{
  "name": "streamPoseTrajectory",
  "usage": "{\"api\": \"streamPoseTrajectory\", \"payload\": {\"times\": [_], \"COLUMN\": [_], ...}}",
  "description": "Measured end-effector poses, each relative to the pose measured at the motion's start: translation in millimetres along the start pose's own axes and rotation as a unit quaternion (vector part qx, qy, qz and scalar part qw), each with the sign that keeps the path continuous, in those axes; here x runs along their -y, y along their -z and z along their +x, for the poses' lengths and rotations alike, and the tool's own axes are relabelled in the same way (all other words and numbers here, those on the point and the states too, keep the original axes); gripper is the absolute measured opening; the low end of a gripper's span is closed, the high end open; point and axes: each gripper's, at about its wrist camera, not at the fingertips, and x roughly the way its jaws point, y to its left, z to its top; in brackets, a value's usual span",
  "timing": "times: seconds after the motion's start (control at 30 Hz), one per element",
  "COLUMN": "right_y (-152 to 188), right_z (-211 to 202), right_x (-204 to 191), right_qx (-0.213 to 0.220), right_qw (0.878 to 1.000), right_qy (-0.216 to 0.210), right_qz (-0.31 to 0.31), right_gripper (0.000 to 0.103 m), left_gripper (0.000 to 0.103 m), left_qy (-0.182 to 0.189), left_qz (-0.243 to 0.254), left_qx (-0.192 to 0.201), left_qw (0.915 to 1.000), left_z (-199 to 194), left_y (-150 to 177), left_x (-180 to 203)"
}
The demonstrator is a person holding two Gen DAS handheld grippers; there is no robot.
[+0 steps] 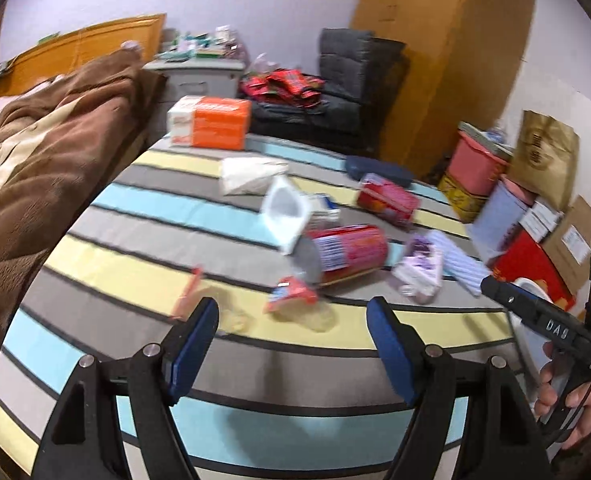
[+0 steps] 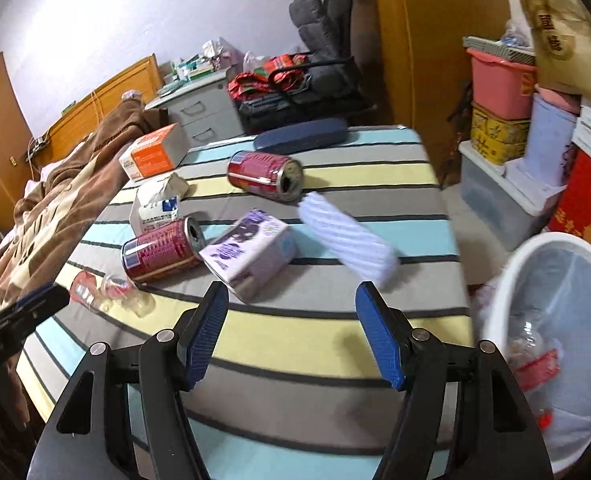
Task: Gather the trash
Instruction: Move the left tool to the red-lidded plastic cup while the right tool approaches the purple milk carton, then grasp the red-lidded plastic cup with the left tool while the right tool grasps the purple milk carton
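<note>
i read task as partly done: white bin (image 2: 511,264) beside bed holds some wrappers. left on striped bedspread (image 2: 335,336): two red cans (image 2: 159,250), purple carton (image 2: 251,252), crumpled wrappers (image 1: 293,294). left gripper (image 1: 293,344) and right gripper (image 2: 291,332) both released, empty.

A bed sheet (image 2: 335,332) striped in grey, pale yellow and light blue, with thin black lines between. Two dark red cans (image 2: 161,250) (image 2: 265,176) with white print. A lilac and white carton (image 2: 251,254). An orange and white box (image 2: 155,152). A white ribbed bottle (image 2: 349,238). A brown and cream blanket (image 2: 55,208). A white bin (image 2: 551,320). Blue pads on black tongs (image 2: 291,332).
</note>
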Motion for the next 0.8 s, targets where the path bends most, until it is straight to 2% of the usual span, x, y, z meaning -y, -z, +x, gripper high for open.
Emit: {"api": "streamPoseTrajectory", "payload": {"times": [0.17, 0.27, 0.4, 0.57, 0.8], "right_y": [-10, -15, -20, -27, -35], "right_z": [21, 34, 45, 59, 71], "right_x": [-11, -16, -17, -20, -25], "right_qx": [-0.014, -0.022, -0.029, -0.039, -0.047], "right_qw": [1.0, 1.0, 0.999, 0.999, 0.998], "right_qy": [-0.005, 0.013, 0.016, 0.022, 0.044], "right_qz": [0.012, 0.011, 0.02, 0.027, 0.029], "right_gripper": [0.068, 0.068, 0.068, 0.068, 0.068], "left_gripper": [0.078, 0.078, 0.078, 0.078, 0.073], "left_qy": [-0.024, -0.018, -0.03, -0.009, -0.008], "left_qz": [-0.035, -0.063, -0.08, -0.118, -0.121], "left_qx": [-0.013, -0.018, -0.035, -0.057, -0.053], "left_qw": [0.999, 0.9977, 0.9957, 0.9913, 0.9912], "left_z": [11, 21, 36, 54, 66], "left_y": [2, 1, 1, 0, -11], "left_x": [-33, -48, -61, -73, -71]}}
